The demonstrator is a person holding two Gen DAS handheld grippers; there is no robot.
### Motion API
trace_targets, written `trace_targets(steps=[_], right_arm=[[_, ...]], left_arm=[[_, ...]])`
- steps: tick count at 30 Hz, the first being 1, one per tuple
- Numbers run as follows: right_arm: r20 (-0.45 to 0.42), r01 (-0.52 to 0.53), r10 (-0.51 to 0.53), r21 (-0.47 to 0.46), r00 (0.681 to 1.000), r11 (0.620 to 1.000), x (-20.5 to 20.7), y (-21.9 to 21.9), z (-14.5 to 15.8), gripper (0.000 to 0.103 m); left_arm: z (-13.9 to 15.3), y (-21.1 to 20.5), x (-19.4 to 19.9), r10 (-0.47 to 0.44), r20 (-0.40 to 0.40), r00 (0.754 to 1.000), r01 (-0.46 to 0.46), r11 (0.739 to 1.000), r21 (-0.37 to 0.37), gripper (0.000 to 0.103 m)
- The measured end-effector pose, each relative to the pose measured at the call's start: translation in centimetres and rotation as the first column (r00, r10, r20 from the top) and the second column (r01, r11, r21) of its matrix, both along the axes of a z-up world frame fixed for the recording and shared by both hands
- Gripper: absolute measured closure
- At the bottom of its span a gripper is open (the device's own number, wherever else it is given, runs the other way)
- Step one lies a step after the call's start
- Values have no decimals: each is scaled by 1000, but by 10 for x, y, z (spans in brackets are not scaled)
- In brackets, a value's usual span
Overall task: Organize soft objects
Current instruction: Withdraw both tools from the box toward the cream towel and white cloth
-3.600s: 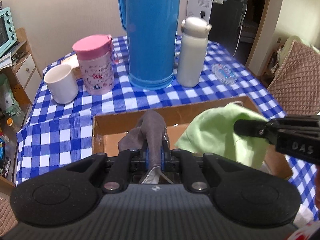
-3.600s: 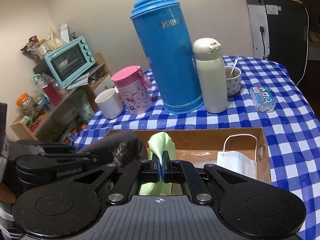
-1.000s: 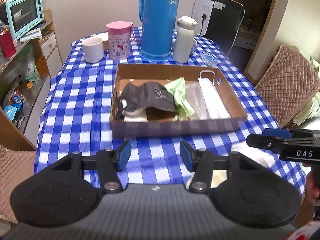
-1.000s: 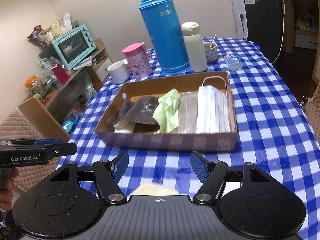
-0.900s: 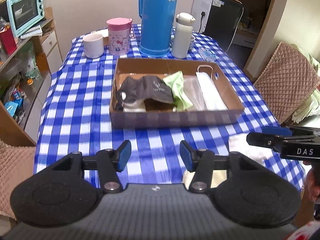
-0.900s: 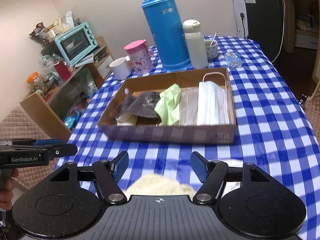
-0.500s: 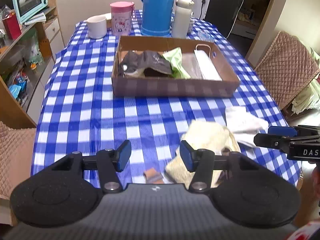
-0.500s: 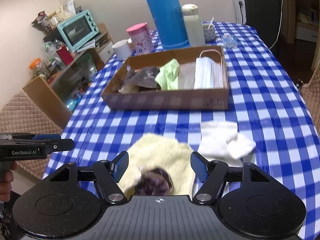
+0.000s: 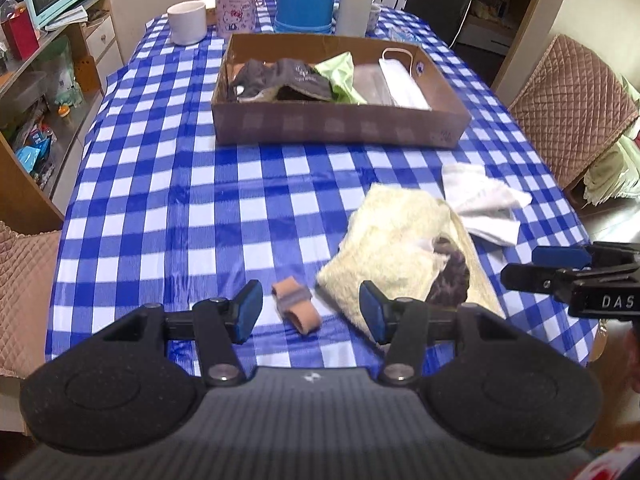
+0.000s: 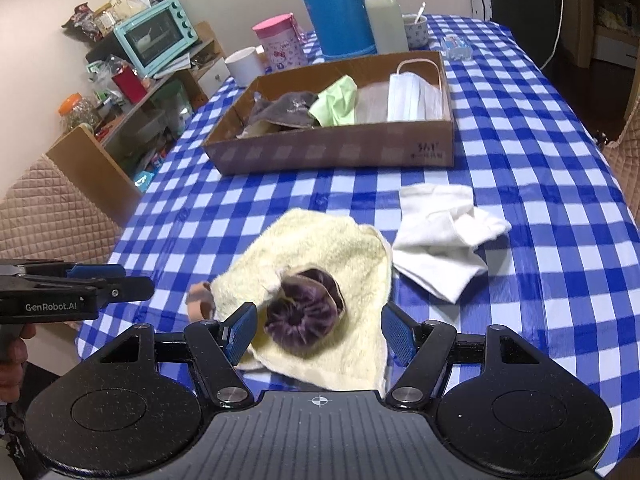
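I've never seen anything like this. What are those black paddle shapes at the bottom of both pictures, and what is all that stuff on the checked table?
No robot here: a person holds a hand tool with two fingers in each hand, each with its own camera. One picture looks along the left gripper, the other along the right gripper. Both are open and hold nothing. On the table lie a yellow towel with a purple scrunchie on it, a white cloth, a tan band, and a box already holding soft things.
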State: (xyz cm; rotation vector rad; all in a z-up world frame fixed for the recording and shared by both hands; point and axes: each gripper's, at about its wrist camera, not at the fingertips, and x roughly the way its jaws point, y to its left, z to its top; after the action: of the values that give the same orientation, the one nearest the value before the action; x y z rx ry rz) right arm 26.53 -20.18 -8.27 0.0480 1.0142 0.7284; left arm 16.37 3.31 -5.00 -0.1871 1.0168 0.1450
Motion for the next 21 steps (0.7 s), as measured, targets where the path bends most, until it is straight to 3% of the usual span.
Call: trace_targets(steps=[8, 21], right_arm=[[-35, 20, -22, -32, 999, 999, 2, -9, -16, 35], [-57, 38, -42, -57, 998, 998, 11, -14, -28, 35]], left_arm=[[-22, -1, -5, 11, -52, 999, -11, 1000, 7, 53], [-40, -6, 3, 6, -65, 998, -5, 1000, 25, 54]])
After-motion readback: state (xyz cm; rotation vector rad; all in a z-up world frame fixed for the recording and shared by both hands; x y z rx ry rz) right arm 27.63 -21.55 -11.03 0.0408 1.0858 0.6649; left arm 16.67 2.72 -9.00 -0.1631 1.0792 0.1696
